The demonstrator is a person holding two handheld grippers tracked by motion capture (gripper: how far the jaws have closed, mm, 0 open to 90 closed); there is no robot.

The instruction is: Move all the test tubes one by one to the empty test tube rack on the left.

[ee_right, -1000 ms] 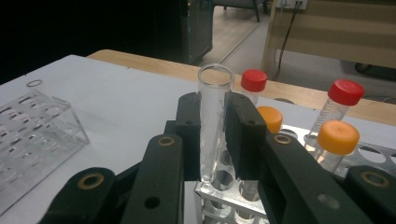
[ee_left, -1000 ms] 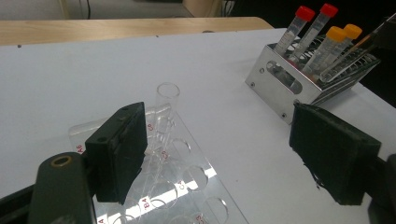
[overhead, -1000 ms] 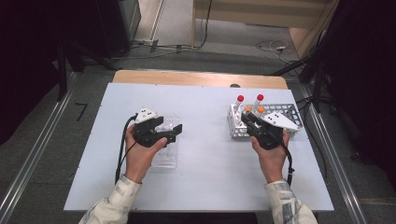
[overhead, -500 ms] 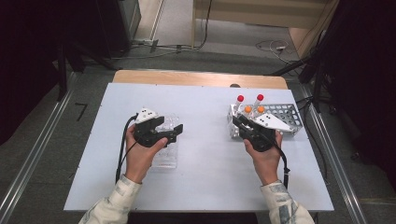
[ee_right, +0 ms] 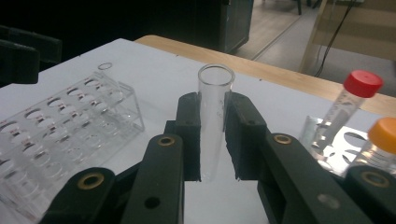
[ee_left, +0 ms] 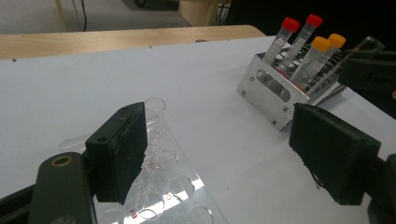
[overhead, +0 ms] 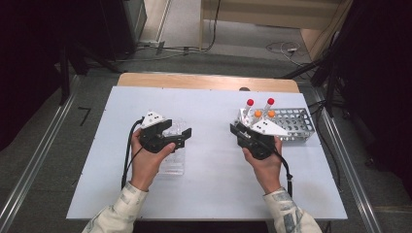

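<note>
A: Right gripper (ee_right: 212,140) has its jaws closed on the open glass tube (ee_right: 215,116) — pads press both sides of the wall a little below the lip, tube upright, no cap. It hangs above the desk (overhead: 214,194), between the metal rack (overhead: 296,124) and the clear plastic rack (overhead: 175,145).

B: Handling notes?

A: Judged light, stiff, smooth and breakable. The glass looks slippery against the black pads, so a grip at mid-wall seems safer than at the rim, which I would expect to chip. Squeeze only enough to stop it sliding.

B: Left side?

A: Left gripper (ee_left: 219,154) is spread wide with nothing between its pads. One pad sits just beside the clear plastic rack, by its end wells; the other is over bare desk. I cannot tell whether the near pad touches the rack. A second bare tube (ee_left: 154,105) stands at the rack's far end.

B: Room to move?

A: Good — the white strip between the two racks is bare. Hazards are on the right: the red-capped tubes (overhead: 249,103) and orange-capped tubes (overhead: 265,113) lean up out of the metal rack, close behind the right hand, so a backward swing could clip them. The plastic rack looks light and may shift when a tube goes in; its wells are narrow, so the tube should come down straight. Desk edges are well apart from both hands.
</note>
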